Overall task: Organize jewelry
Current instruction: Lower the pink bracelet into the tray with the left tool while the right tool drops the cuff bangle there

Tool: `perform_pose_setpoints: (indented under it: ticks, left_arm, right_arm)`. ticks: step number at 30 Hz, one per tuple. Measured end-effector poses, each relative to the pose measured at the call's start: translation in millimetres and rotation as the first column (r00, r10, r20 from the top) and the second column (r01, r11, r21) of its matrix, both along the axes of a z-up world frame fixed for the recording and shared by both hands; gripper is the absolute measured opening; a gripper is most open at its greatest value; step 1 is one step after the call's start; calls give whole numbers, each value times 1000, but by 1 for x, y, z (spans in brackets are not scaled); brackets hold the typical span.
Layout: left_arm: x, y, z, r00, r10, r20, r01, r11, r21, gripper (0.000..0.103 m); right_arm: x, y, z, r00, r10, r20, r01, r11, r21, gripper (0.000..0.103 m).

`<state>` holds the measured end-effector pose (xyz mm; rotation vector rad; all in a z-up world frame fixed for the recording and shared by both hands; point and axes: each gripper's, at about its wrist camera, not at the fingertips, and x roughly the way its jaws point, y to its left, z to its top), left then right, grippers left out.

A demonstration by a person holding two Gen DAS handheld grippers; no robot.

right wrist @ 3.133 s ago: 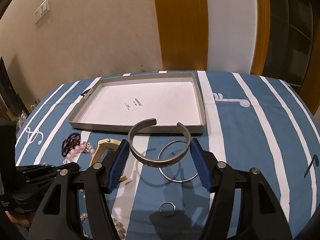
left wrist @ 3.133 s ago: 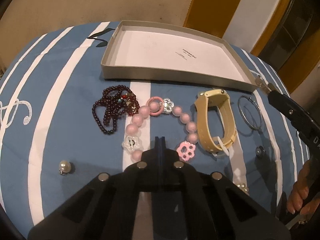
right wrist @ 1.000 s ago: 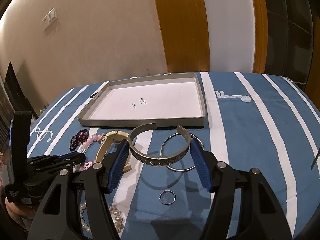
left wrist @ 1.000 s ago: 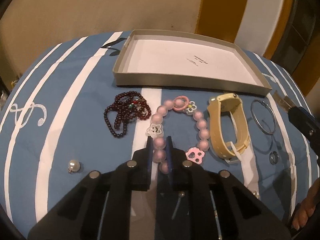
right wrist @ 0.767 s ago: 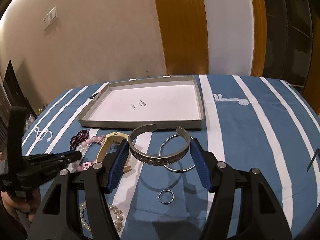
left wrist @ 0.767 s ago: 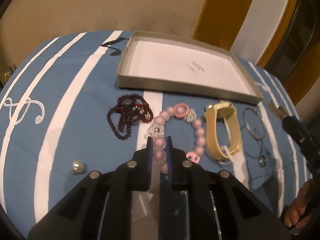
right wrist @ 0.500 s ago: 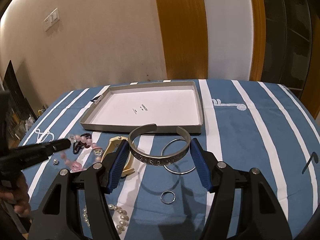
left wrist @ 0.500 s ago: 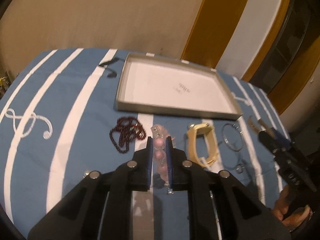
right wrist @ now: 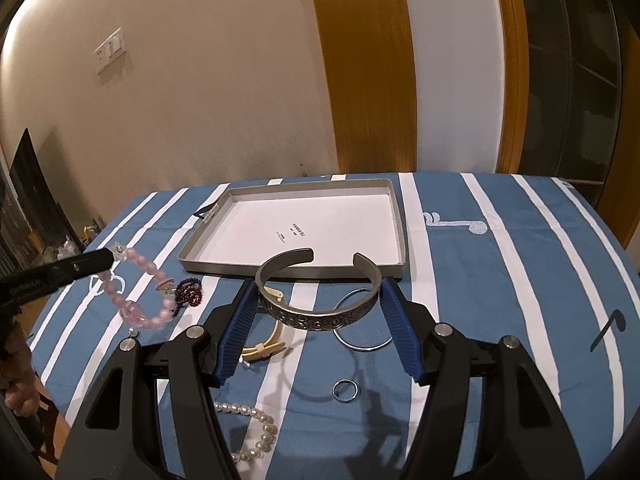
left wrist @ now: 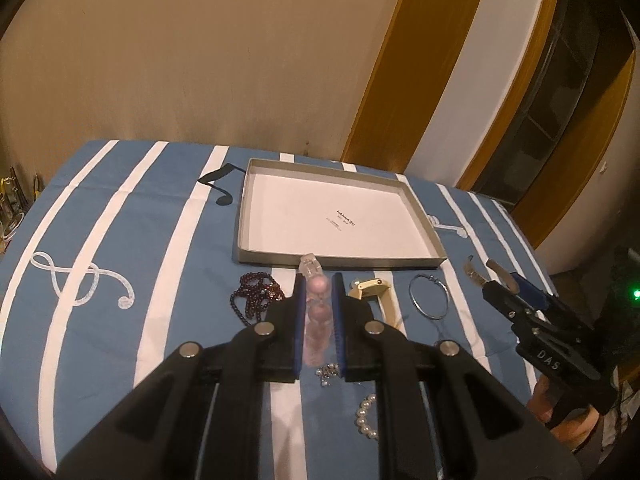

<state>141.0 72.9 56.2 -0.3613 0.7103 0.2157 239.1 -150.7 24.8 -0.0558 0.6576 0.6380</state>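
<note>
Beads of the pink bracelet (left wrist: 318,312), flat on the desk (left wrist: 120,240) a second ago, now hang clear of it, clenched in the left gripper (left wrist: 317,300) jaws, loop drooping downward. The right gripper (right wrist: 316,312) jaws grasp the silver cuff (right wrist: 316,316), its gap facing the empty tray (right wrist: 312,220) beyond; both pieces look ready to go in.

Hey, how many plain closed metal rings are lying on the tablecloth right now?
2: a thin bangle behind the cuff, and a small ring nearer the camera. Others may be hidden behind the grippers.
</note>
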Motion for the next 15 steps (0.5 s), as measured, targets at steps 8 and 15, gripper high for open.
perform_pose_setpoints:
  ticks: [8, 15]
  left_arm:
    - [-1, 3, 17, 1000, -17, 15, 17, 1000, 7, 13]
    - [33, 12, 40, 999, -34, 27, 32, 998, 61, 12]
  right_arm:
    - [7, 6, 8, 1000, -2, 13, 2, 1000, -14, 64]
    - [38, 29, 37, 998, 12, 54, -11, 1000, -28, 64]
